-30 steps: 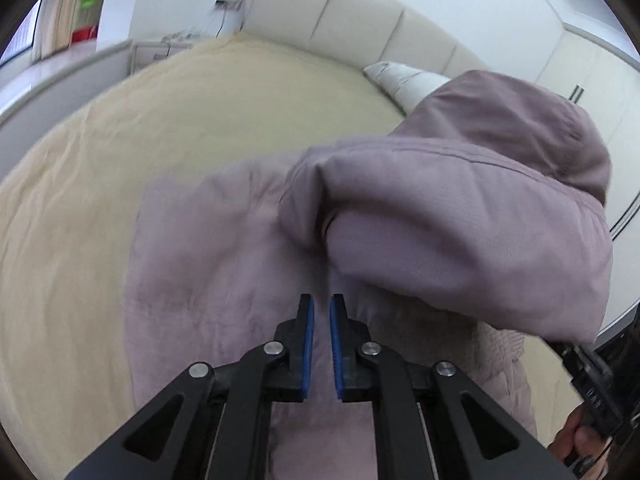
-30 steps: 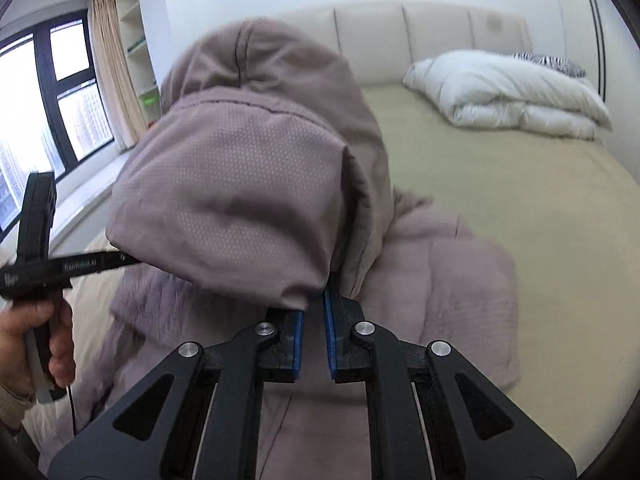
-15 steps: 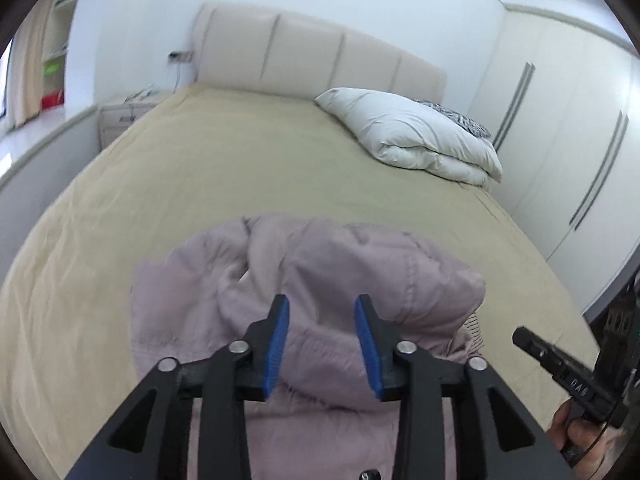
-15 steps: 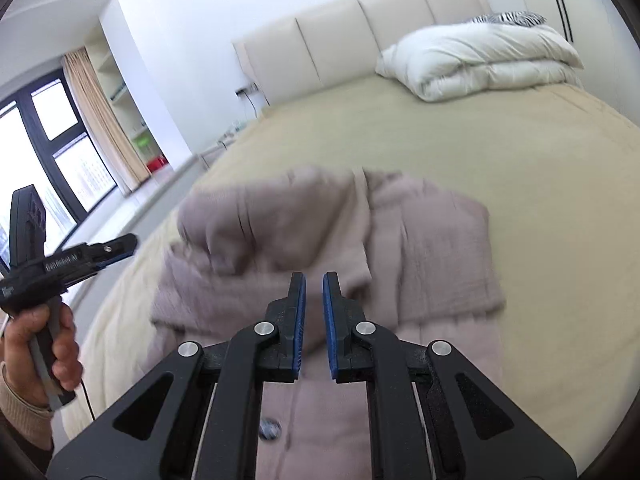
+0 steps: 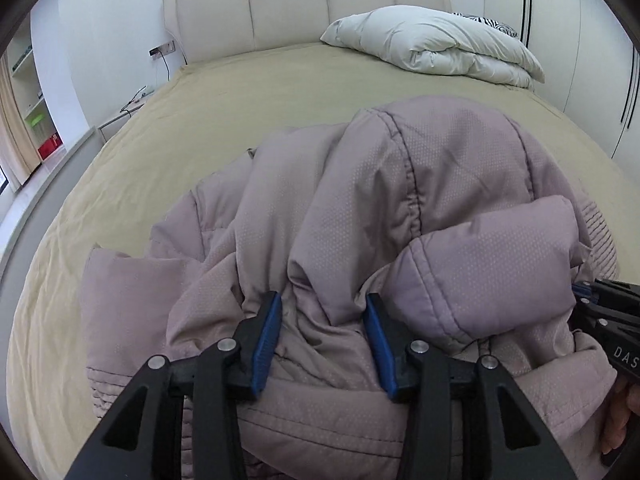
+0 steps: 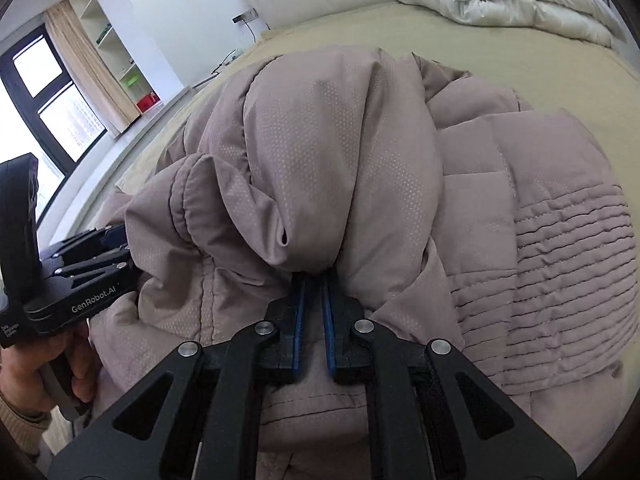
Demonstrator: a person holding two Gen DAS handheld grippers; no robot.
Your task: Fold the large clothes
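Observation:
A mauve padded jacket lies bunched on the tan bed, its hood folded back over the body. My left gripper is open, its blue pads on either side of a fold of the jacket. My right gripper is nearly closed, its tips tucked under the hood's edge; jacket fabric hangs over them. Whether it pinches fabric is hidden. The right gripper also shows at the right edge of the left wrist view, and the left gripper at the left of the right wrist view.
A white folded duvet lies at the head of the bed by the padded headboard. A window and curtain are on the left, wardrobe doors on the right. A nightstand stands beside the bed.
The hood was held high a second ago, then came down onto the jacket body. My left gripper opened wide and both grippers moved in close against the bunched fabric.

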